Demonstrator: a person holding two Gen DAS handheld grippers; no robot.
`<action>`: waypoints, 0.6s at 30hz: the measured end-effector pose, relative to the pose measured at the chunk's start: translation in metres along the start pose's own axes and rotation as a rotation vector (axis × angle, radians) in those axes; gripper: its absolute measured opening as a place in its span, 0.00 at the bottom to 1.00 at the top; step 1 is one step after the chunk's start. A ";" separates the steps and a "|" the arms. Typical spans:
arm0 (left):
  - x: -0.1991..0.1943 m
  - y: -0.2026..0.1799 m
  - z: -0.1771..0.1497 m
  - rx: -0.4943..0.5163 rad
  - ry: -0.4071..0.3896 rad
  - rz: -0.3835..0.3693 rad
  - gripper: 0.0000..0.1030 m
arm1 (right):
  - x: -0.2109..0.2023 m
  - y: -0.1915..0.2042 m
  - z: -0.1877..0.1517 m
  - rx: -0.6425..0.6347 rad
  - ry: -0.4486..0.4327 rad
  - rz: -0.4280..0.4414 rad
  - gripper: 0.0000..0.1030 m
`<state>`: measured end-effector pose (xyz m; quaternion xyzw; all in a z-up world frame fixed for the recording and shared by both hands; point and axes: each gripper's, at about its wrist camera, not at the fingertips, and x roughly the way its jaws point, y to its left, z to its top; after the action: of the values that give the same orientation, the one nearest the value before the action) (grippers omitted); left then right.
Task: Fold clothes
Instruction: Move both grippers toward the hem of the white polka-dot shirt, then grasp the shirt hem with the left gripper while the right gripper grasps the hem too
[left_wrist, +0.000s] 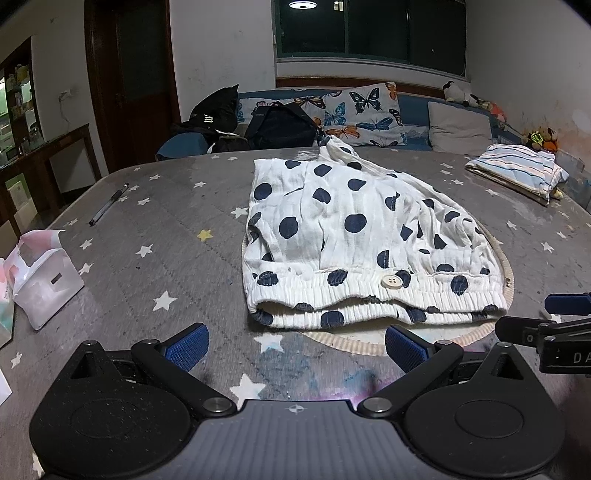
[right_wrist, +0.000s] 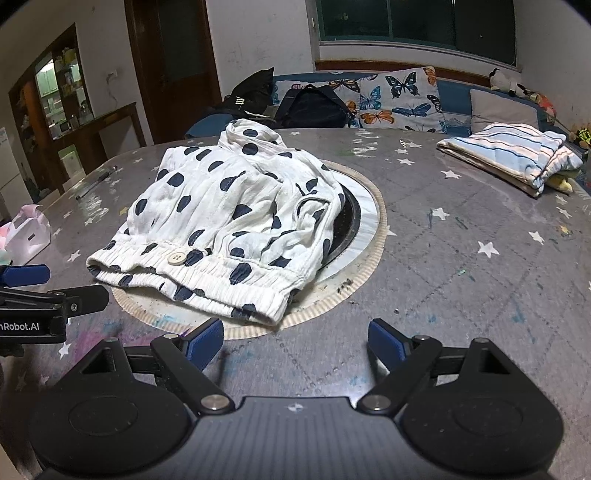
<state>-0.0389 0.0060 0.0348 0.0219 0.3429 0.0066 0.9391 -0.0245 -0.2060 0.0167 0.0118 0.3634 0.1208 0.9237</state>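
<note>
We see the polka-dot garment (left_wrist: 354, 236) lying bunched in the middle of the star-print tablecloth (left_wrist: 155, 229), partly over a round inset (right_wrist: 365, 221), its buttoned elastic waistband (left_wrist: 373, 295) turned toward us. Our left gripper (left_wrist: 295, 347) hovers just short of that waistband, jaws spread wide with nothing between them. Our right gripper (right_wrist: 295, 339) sits near the waistband's right corner, equally wide and empty. A folded striped cloth (right_wrist: 513, 155) lies well apart at the far right

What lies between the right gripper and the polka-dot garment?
Only bare star-print tablecloth and the round inset's rim, in the right wrist view. The right gripper is open before the polka-dot garment.
</note>
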 end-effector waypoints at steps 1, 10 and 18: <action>0.001 0.000 0.001 0.000 0.001 0.000 1.00 | 0.001 0.000 0.000 0.000 0.001 0.001 0.85; 0.013 0.009 0.013 -0.008 -0.003 0.017 1.00 | 0.013 -0.003 0.009 0.004 0.014 0.012 0.82; 0.028 0.017 0.030 -0.005 -0.017 0.026 0.99 | 0.023 -0.005 0.019 -0.005 0.015 0.023 0.80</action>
<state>0.0019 0.0228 0.0410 0.0239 0.3347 0.0192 0.9418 0.0057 -0.2043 0.0144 0.0127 0.3696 0.1327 0.9196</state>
